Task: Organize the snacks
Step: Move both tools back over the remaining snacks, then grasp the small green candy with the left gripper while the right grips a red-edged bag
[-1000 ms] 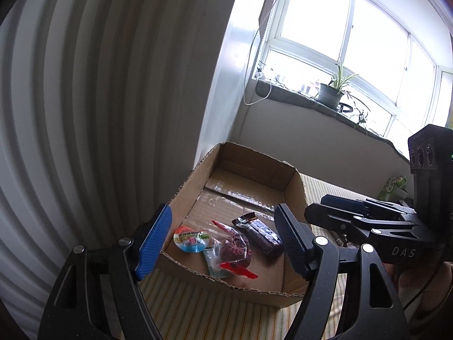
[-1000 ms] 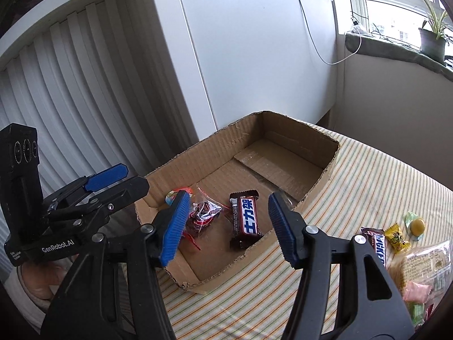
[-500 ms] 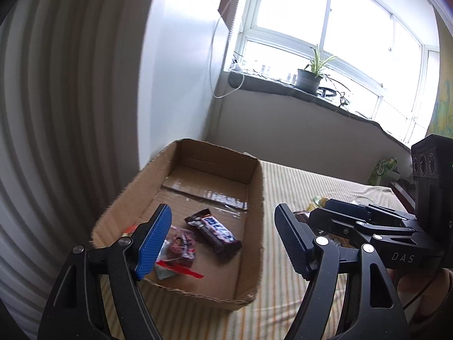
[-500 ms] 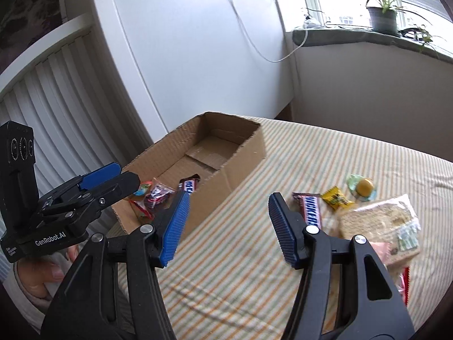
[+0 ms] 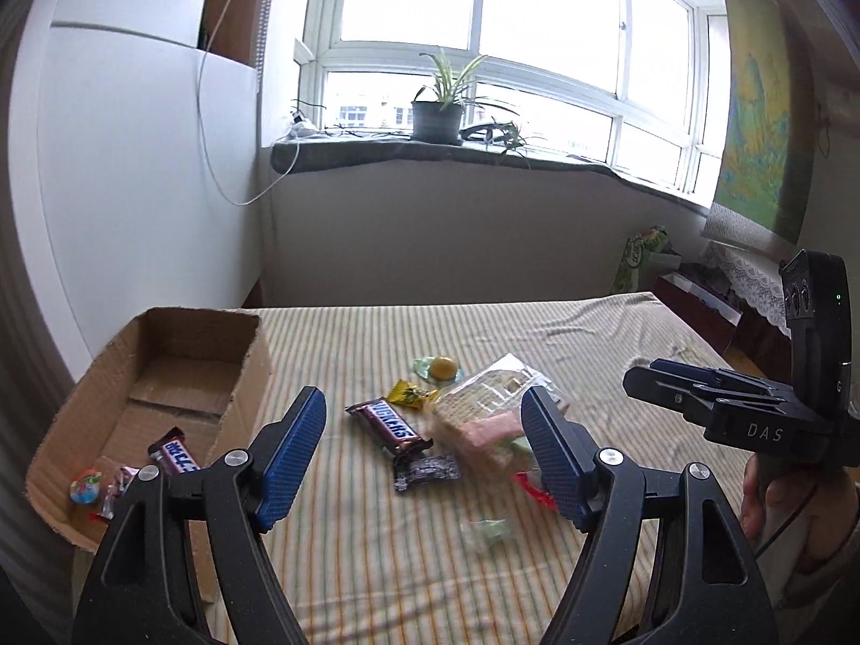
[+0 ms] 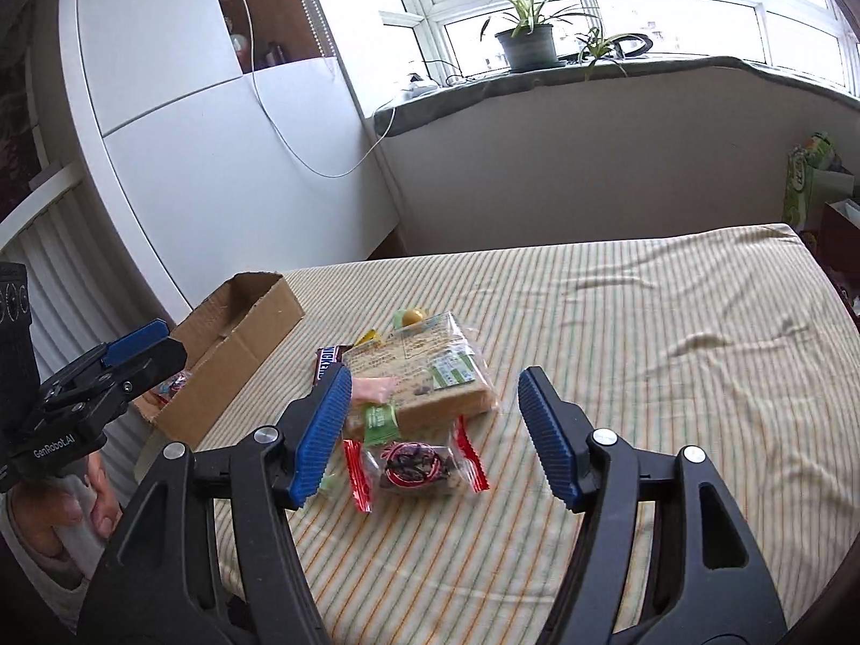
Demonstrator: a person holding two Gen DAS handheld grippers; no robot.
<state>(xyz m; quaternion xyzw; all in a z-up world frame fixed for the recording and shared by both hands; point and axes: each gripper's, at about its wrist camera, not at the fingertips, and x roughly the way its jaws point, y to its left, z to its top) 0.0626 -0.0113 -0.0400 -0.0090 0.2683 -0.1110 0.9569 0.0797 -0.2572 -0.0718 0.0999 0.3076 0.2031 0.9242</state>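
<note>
On the striped cloth [image 6: 618, 355] lie loose snacks [image 6: 424, 376], beside a cardboard box [image 5: 161, 371] holding a few more. The left gripper [image 5: 424, 457] is spread wide, empty. The right gripper [image 6: 435, 435] is opening, nothing pinched.

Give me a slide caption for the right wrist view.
Right gripper opening above red-edged snack packet, cardboard box behind.

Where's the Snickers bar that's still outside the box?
In the left wrist view, the Snickers bar lies on the striped cloth, between the cardboard box and the sandwich pack.
</note>
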